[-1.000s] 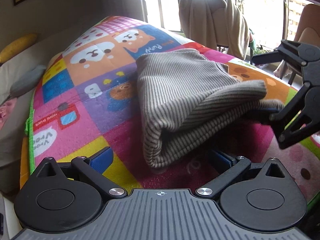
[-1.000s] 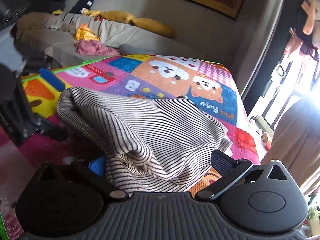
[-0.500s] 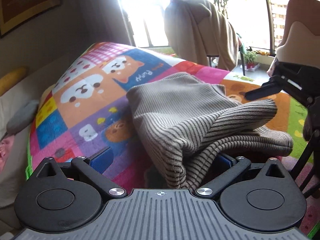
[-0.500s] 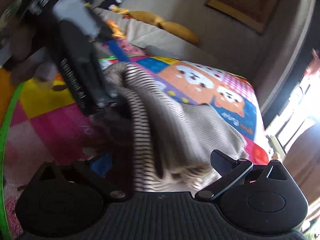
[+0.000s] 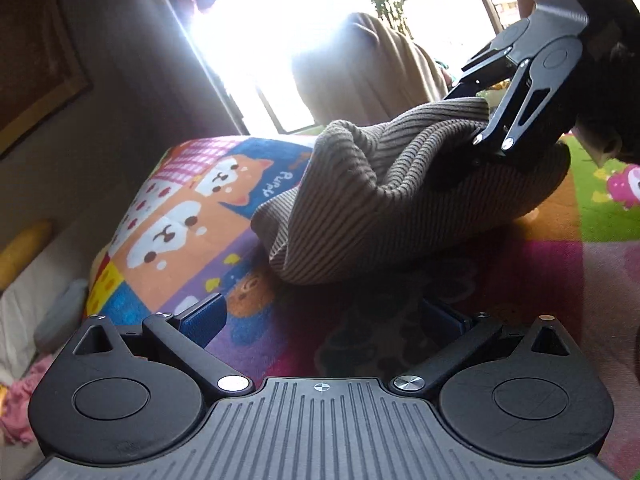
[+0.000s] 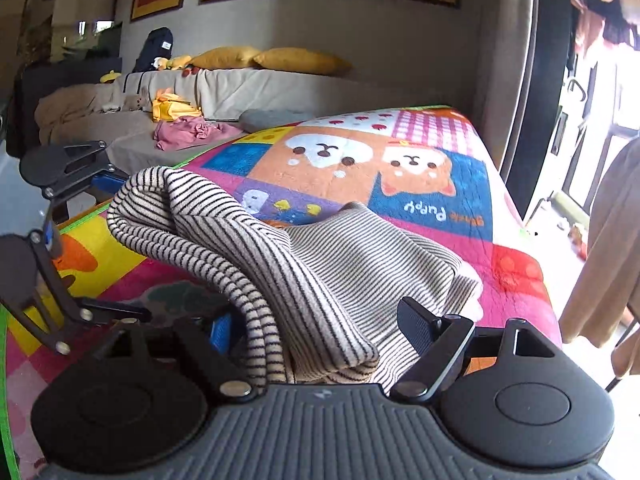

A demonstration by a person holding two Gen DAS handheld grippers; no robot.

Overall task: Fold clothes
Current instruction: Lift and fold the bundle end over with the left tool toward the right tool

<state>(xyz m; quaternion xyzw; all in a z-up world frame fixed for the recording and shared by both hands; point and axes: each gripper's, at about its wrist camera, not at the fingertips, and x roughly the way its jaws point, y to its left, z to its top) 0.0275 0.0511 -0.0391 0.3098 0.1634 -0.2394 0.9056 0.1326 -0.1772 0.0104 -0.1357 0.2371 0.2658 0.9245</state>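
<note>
striped garment edge in right claw

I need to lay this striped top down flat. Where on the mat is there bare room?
Bare mat lies beyond the striped top, on the puppy pictures toward the wall. The yellow and pink squares between the top and the left tool are also bare. It is crowded near the right tool, where bunched cloth sits, and on the couch, which holds clothes and cushions.

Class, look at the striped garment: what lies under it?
Under the striped garment lies the colourful cartoon blanket, visible all around it. The blanket's pattern directly beneath is covered, and anything tucked inside the folds cannot be seen.
</note>
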